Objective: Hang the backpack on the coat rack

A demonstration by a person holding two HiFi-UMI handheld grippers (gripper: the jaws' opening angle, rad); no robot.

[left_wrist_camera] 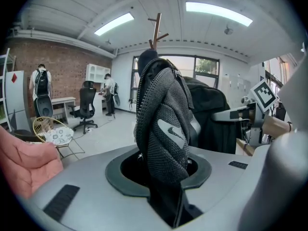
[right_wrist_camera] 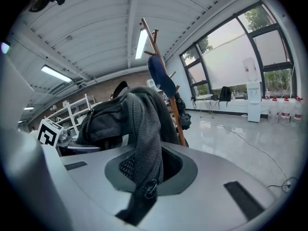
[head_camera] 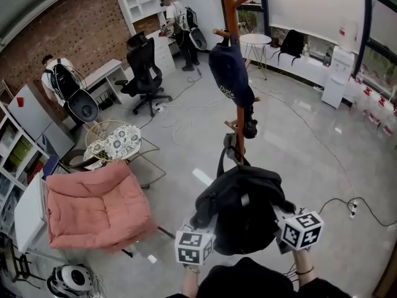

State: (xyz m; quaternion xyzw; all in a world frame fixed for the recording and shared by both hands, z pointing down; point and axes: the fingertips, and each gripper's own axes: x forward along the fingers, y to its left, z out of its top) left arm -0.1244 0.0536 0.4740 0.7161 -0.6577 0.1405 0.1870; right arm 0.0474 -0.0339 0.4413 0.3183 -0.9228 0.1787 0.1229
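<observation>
The black backpack (head_camera: 242, 207) hangs in the air between my two grippers, just in front of the wooden coat rack (head_camera: 231, 11). My left gripper (head_camera: 208, 223) is shut on a grey mesh shoulder strap (left_wrist_camera: 163, 129). My right gripper (head_camera: 280, 221) is shut on the other mesh strap (right_wrist_camera: 144, 143), with the bag's body (right_wrist_camera: 103, 119) to its left. The rack's pole (right_wrist_camera: 166, 100) rises behind the bag and carries a navy cap (head_camera: 229, 73) and a small black item (head_camera: 249, 126). Its top pegs (left_wrist_camera: 156, 30) show above the strap.
A pink armchair (head_camera: 93, 210) sits at the left, with a round wire side table (head_camera: 115, 143) behind it. Farther off are an office chair (head_camera: 146, 73), desks with two people, a white round table (head_camera: 255, 40) and a water dispenser (head_camera: 337, 73). Cables (head_camera: 329, 148) run across the floor.
</observation>
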